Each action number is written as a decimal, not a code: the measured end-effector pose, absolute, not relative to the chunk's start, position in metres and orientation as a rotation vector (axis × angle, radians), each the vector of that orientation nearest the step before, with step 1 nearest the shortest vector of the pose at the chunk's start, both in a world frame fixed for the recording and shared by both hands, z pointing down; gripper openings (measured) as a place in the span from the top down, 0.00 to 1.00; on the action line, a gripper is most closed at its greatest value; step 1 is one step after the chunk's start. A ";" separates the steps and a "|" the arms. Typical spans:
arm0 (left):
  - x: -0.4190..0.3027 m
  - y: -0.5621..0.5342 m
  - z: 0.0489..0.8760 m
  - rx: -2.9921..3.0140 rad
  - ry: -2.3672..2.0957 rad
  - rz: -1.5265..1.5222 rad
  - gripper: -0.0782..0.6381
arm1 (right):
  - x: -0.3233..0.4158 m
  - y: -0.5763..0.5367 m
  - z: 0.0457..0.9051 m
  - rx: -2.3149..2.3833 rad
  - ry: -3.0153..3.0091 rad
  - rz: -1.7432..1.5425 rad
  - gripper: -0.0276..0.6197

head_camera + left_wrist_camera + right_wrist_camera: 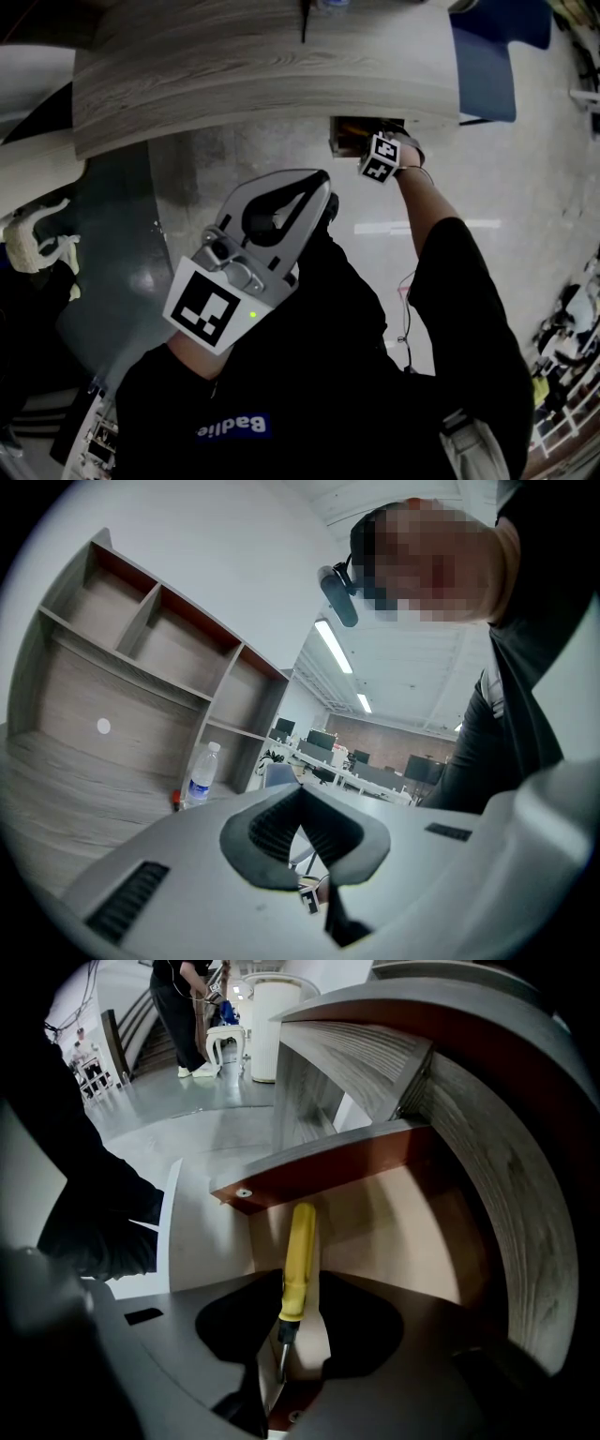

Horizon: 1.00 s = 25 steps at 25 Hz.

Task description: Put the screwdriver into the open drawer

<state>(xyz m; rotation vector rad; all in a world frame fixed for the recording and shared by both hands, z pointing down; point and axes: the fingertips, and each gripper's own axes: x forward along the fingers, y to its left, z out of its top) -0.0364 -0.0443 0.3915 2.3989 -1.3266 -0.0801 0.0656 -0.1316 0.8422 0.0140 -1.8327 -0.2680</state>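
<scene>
Close under the head camera: left gripper (300, 797), jaws together, nothing between. Farther off, below the desk (262, 75) edge: right gripper (298, 1283), jaws spread, grip released; yellow screwdriver (300, 1251) between them, inside the open drawer (403, 1232).

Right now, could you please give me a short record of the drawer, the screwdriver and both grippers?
Drawer: open, just below the desk top
Screwdriver: yellow handle, between the right gripper's jaws, handle end pointing into the drawer
Right gripper: jaws apart, held over the drawer
Left gripper: jaws together, nothing between them, held back near the person's chest, away from the drawer
Screwdriver resting on the drawer floor: cannot tell
</scene>
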 end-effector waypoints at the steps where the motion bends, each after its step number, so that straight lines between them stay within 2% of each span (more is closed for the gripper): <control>1: -0.036 -0.044 0.391 2.400 -1.326 -0.081 0.89 | 0.065 -0.131 0.841 0.014 -1.835 -0.269 0.74; 15: -0.049 -0.028 0.373 2.412 -1.327 -0.088 0.89 | 0.063 -0.122 0.805 0.071 -1.881 -0.258 0.75; 25: -0.041 -0.010 0.351 2.455 -1.277 -0.095 0.89 | 0.050 -0.111 0.721 0.282 -2.084 -0.158 0.78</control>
